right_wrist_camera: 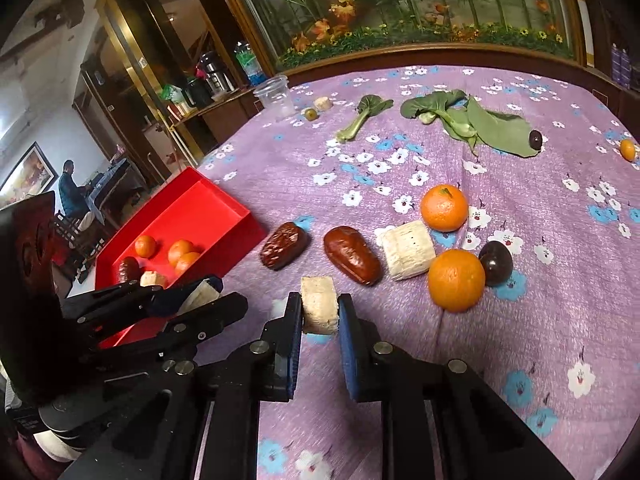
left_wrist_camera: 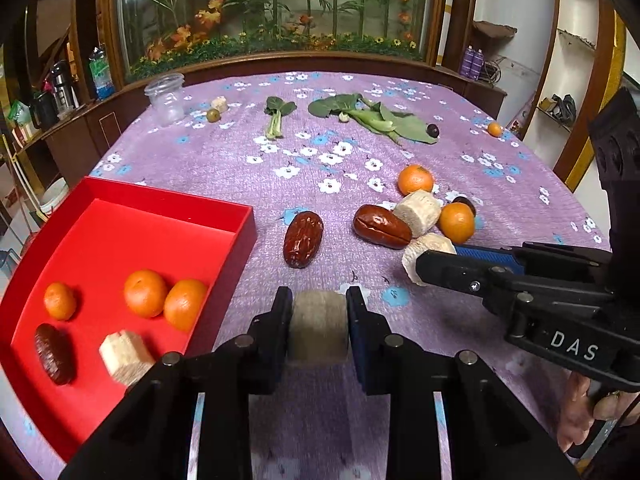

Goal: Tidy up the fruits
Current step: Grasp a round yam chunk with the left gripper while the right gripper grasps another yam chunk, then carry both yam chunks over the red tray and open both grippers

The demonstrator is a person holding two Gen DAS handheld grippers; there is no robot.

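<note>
Currently we had both tongs clamped, each on its own pale sugarcane chunk. Landmark: the red tray [left_wrist_camera: 240,216] at the counter's [left_wrist_camera: 224,168] left edge.

Left tongs [left_wrist_camera: 318,322] gripped a pale chunk [left_wrist_camera: 318,330] between the blue pads, just right of the tray's near corner, over the purple flowered cloth [left_wrist_camera: 360,92].

Right tongs [right_wrist_camera: 320,312] pinched a second chunk [right_wrist_camera: 318,310], further right of the tray; in the left wrist view the same tongs [left_wrist_camera: 420,266] came in from the right, with the chunk [left_wrist_camera: 424,254] at their tip.

Inside the tray: three oranges [left_wrist_camera: 145,293], one dark date [left_wrist_camera: 54,354], one pale chunk [left_wrist_camera: 124,356].

Right of the tray, loose on the cloth: two red dates [right_wrist_camera: 284,245], a third pale chunk [right_wrist_camera: 406,250], two oranges [right_wrist_camera: 456,279], a dark round fruit [right_wrist_camera: 496,262] touching the nearer orange.

Well behind the tray: a clear plastic cup [left_wrist_camera: 165,98], green leafy stalks [left_wrist_camera: 376,118], a small green fruit [left_wrist_camera: 213,115], a small orange [left_wrist_camera: 494,129] far right.
</note>
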